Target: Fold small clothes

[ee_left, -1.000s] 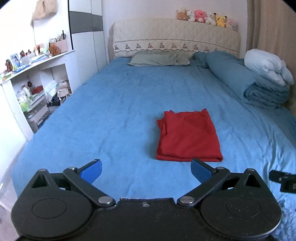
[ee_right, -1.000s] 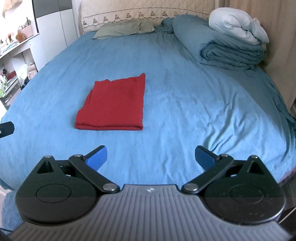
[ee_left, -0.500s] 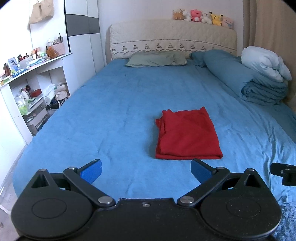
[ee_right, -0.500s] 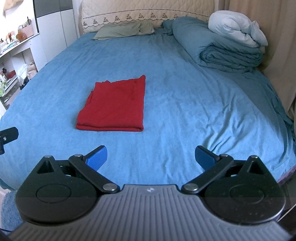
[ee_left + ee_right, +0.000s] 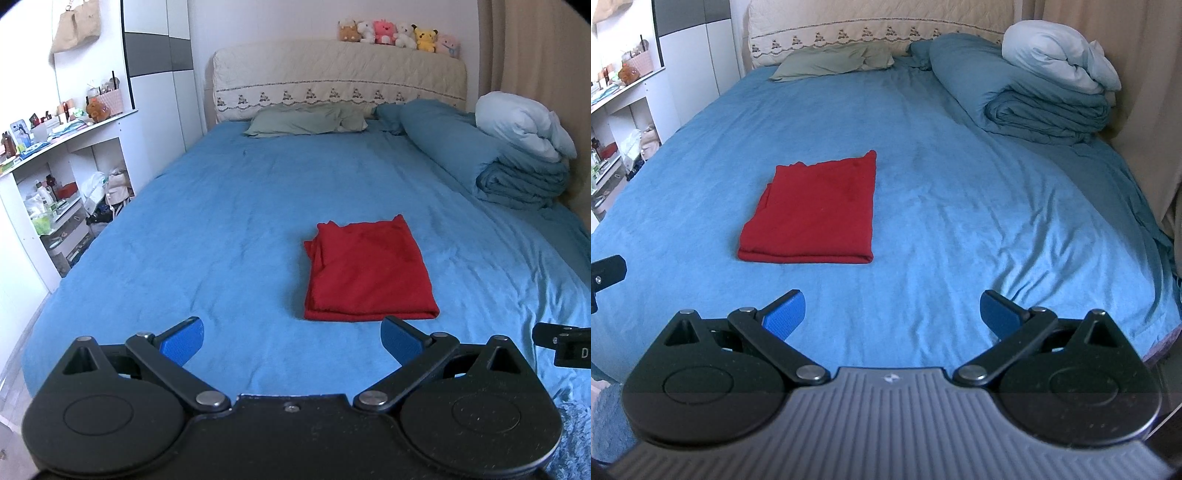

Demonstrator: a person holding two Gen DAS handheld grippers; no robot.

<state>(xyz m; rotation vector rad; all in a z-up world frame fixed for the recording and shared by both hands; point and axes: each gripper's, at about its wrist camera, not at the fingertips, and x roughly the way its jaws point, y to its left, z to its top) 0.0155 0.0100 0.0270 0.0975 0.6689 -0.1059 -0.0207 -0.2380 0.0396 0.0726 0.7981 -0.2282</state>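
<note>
A red garment lies folded into a neat rectangle on the blue bed sheet; it also shows in the right wrist view. My left gripper is open and empty, held back from the garment near the bed's front edge. My right gripper is open and empty, to the right of the garment and short of it. Part of the right gripper shows at the right edge of the left wrist view.
A rolled blue duvet with a pale pillow lies at the back right. A green pillow sits by the headboard. White shelves with clutter stand left of the bed. A curtain hangs on the right.
Both grippers have drawn back and risen slightly from the bed; the garment has not moved. Both stay open.
</note>
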